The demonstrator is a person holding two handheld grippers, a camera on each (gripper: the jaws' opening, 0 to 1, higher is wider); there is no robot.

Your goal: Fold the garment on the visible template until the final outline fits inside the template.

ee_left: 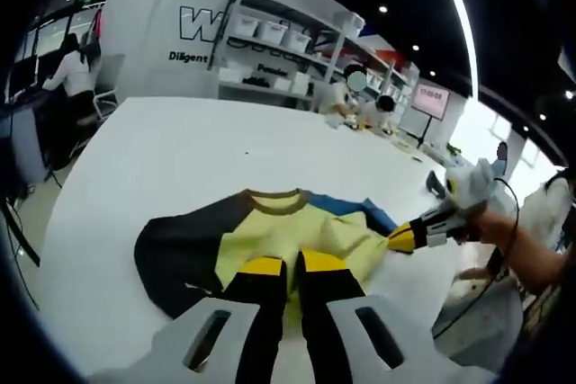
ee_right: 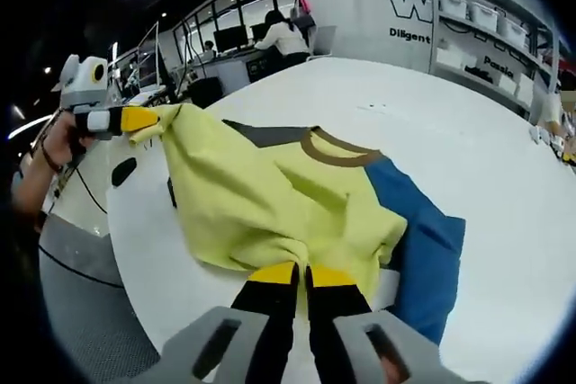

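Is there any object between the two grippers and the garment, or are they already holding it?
Nothing visible stands between. The left gripper and right gripper are each shut on the yellow garment, lifting its edge above the white table.

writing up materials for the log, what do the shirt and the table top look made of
Shirt: looks like soft knit fabric, matte; it drapes and wrinkles where both grippers pinch it, with a ribbed-looking brown collar. The exact fibre can't be told.
Table: smooth white hard surface with a slight sheen, probably laminate or painted board.
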